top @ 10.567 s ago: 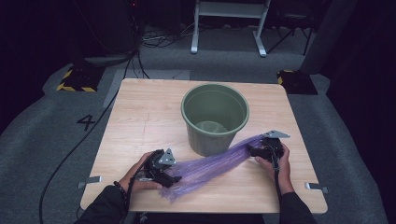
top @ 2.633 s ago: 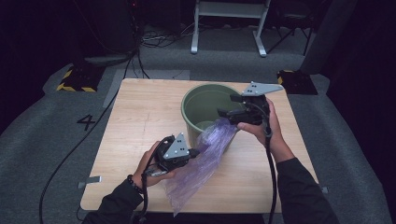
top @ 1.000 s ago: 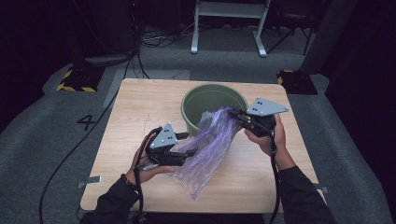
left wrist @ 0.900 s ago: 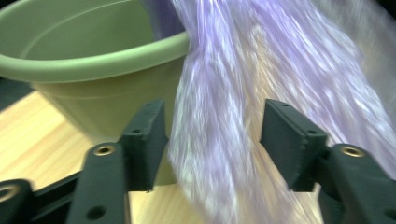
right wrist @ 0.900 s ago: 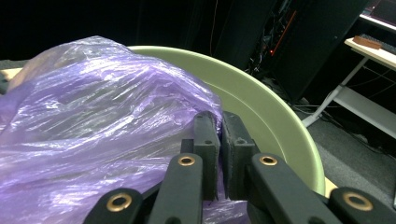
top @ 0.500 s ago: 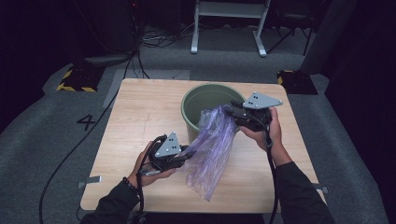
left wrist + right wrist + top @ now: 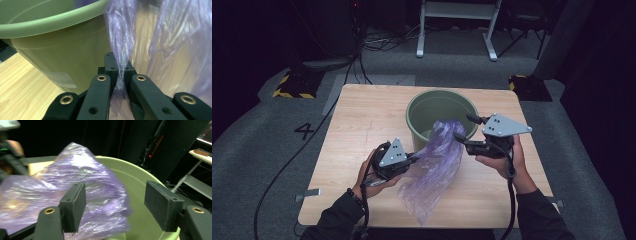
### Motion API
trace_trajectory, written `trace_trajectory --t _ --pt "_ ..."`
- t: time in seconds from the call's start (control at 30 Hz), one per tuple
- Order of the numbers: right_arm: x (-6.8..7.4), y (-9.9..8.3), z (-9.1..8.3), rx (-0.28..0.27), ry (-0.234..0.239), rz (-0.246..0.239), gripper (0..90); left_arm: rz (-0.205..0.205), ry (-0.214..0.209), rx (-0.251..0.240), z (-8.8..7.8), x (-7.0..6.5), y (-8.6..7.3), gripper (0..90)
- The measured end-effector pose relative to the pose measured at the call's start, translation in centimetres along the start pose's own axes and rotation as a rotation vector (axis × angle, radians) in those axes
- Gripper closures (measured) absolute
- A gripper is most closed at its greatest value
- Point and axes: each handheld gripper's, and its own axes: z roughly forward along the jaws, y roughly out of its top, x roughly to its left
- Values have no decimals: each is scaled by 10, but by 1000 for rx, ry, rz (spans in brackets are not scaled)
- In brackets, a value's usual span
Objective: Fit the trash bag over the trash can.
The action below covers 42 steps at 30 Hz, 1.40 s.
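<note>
A crumpled purple plastic bag (image 7: 434,165) drapes from the rim of the green bucket (image 7: 412,107) down over the wooden table (image 7: 362,115) toward the front edge. My left gripper (image 7: 414,159) has just been closing and is shut on a twisted strand of the bag (image 7: 120,30), right beside the bucket's wall (image 7: 57,45); the left gripper's (image 7: 118,58) pads pinch the film. My right gripper (image 7: 464,127) hovers at the bucket's right rim. Its jaws have just been opening and stand wide apart (image 7: 116,195). The bag (image 7: 75,172) bulges behind its left pad, loose, over the bucket (image 7: 140,182).
The bucket stands at the table's back middle. On the carpet behind are a white metal stand (image 7: 457,25), cables, and yellow-black striped blocks (image 7: 289,85). A "4" (image 7: 304,131) is marked on the floor at left.
The right gripper's jaws have opened and let go of the bag's top, and the hand drew back to the right. The left gripper has closed on the bag. The bag's top slumped onto the rim.
</note>
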Motion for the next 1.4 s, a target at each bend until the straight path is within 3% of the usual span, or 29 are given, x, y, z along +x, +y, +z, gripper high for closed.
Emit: trace_trajectory --t 0.2,0.27,0.43,0.5,0.53,0.57,0.6,0.7,0.77,0.8,0.87,0.97,1.2,1.4 --pt "18 -6 -16 -14 54 -19 324 -7 9 7 -1 2 -1 888" --pt "22 -10 -19 -10 50 -32 308 -7 16 6 -1 2 -1 888" --pt "29 -22 -23 -15 85 -9 295 -17 16 5 -1 4 -1 888" --pt "35 -25 -23 -14 52 -39 303 -16 17 6 -1 4 -1 888" --pt "40 -26 -22 -15 19 -71 330 -14 17 7 -1 5 -1 888" --pt "40 -26 -22 -15 19 -71 330 -14 17 7 -1 5 -1 888" --pt "47 -29 -19 -18 -6 -106 415 -7 25 9 0 5 -1 888" --pt "51 -34 -10 3 -18 -123 564 -19 24 6 1 6 -2 888" --pt "51 -35 -9 9 -20 -127 614 -19 25 2 0 7 -3 888" --pt "49 -37 -7 13 -40 -122 710 -22 25 -5 -2 8 -3 888" --pt "47 -37 -9 30 -99 -121 776 -22 27 -8 -4 9 -4 888" --pt "41 -39 -14 0 -130 -78 850 -34 33 -18 -5 13 -5 888" --pt "19 -47 -18 -10 -157 11 890 -52 46 -34 -8 17 -8 888" --pt "2 -53 -19 -9 -192 32 900 -60 54 -36 -8 21 -10 888"
